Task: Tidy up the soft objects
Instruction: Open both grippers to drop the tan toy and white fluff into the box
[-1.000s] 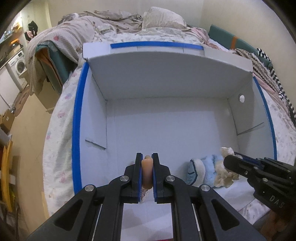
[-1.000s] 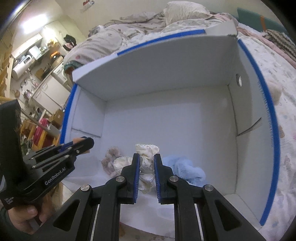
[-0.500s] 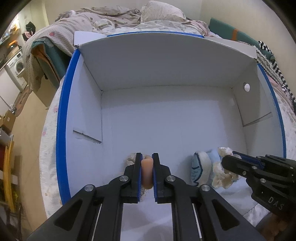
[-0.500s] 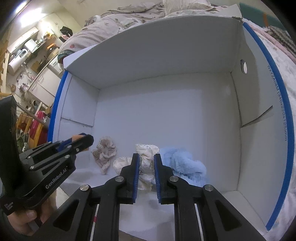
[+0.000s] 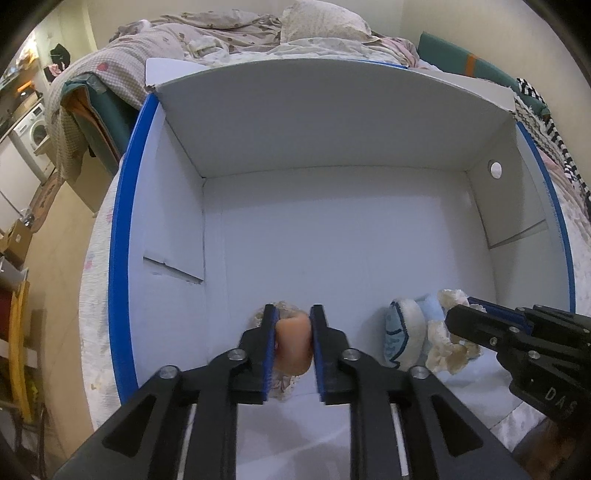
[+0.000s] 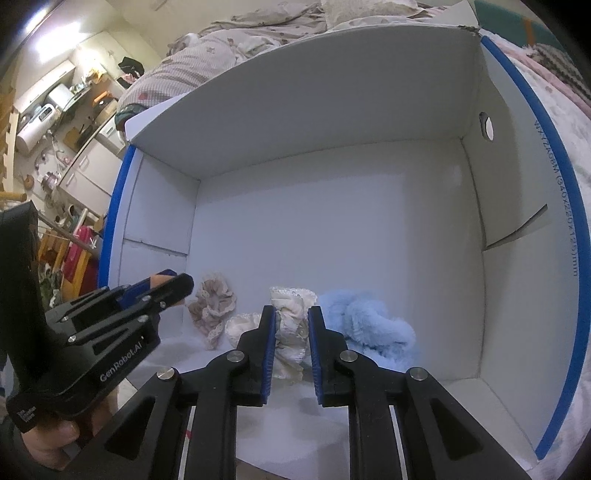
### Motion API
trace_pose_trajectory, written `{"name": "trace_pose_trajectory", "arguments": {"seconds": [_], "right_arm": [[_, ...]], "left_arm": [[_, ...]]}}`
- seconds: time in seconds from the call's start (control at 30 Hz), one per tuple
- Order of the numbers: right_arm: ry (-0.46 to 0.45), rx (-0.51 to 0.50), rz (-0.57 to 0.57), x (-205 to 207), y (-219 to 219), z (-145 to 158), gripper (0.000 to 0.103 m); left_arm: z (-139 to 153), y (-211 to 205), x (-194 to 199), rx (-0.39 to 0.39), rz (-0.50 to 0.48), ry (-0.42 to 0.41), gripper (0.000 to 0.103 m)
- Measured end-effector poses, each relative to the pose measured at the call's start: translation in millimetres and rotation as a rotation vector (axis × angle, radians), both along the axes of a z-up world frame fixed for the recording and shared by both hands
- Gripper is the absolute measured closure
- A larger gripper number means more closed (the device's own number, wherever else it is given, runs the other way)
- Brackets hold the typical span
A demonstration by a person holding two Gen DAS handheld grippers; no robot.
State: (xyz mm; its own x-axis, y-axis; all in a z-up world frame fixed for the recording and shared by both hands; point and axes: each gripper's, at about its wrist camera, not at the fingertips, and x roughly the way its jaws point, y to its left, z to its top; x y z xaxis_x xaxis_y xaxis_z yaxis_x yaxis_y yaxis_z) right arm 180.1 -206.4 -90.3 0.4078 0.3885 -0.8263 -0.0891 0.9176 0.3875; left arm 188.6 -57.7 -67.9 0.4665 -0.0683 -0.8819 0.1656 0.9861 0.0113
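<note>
A bed [image 5: 96,295] with a pale flowered sheet carries a large open white box [image 5: 332,240] with blue edges, and rumpled blankets [image 5: 207,37] and a pillow [image 5: 325,22] lie beyond the far wall of the box. Both grippers point down into the box from its near side. Along the near part of the box floor lie several soft things in a row: a beige frilly scrunchie [image 6: 212,308] to the left, a cream lacy cloth [image 6: 291,332] in the middle, and a fluffy blue toy [image 6: 365,325] to the right, touching the cloth. The left gripper [image 5: 291,325] has a soft peach-coloured piece [image 5: 293,341] between its blue pads; its jaws have just been opening, and the piece fills the gap, so the pads look to be touching its sides, low over the scrunchie. The right gripper [image 6: 291,325] has the cream lacy cloth between its pads; its jaws have just been opening a little too, with a narrow gap showing beside the cloth on the right, so it is loosening rather than clamped. In the right wrist view a hand [image 6: 55,439] grips the handle of the left gripper at the lower left
</note>
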Motion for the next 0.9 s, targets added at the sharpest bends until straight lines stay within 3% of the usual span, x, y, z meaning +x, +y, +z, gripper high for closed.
{"name": "trace_pose_trajectory", "arguments": {"seconds": [0.17, 0.2, 0.23, 0.27, 0.4, 0.47, 0.53, 0.57, 0.9], "right_arm": [[-0.007, 0.009, -0.007, -0.9, -0.9, 0.3, 0.072], [-0.009, 0.009, -0.010, -1.0, -1.3, 0.4, 0.064], [-0.012, 0.010, -0.016, -1.3, -2.0, 0.8, 0.047], [-0.017, 0.015, -0.023, -1.8, -3.1, 1.6, 0.040], [-0.030, 0.030, -0.037, -1.9, -6.7, 3.9, 0.033], [-0.044, 0.025, -0.050, -2.7, -7.2, 6.2, 0.021], [-0.067, 0.012, -0.064, -3.5, -7.8, 10.1, 0.000], [-0.082, 0.010, -0.071, -3.5, -8.5, 12.5, 0.000], [-0.105, 0.020, -0.090, -3.6, -12.2, 16.9, 0.000]], "left_arm": [[2.3, 0.8, -1.0, -0.008, -0.001, -0.007, 0.056], [3.4, 1.0, -1.3, -0.006, 0.001, -0.013, 0.055], [4.3, 1.1, -1.7, -0.006, 0.003, -0.018, 0.054], [5.7, 1.6, -2.3, -0.006, 0.006, -0.025, 0.054], [9.7, 2.9, -3.1, -0.008, 0.004, -0.038, 0.044], [10.9, 4.5, -3.3, -0.007, 0.005, -0.044, 0.041], [13.0, 5.7, -4.1, -0.005, 0.010, -0.055, 0.032], [14.2, 6.3, -4.2, -0.006, 0.012, -0.060, 0.028], [21.2, 8.0, -7.0, -0.015, 0.013, -0.075, 0.028]]}}
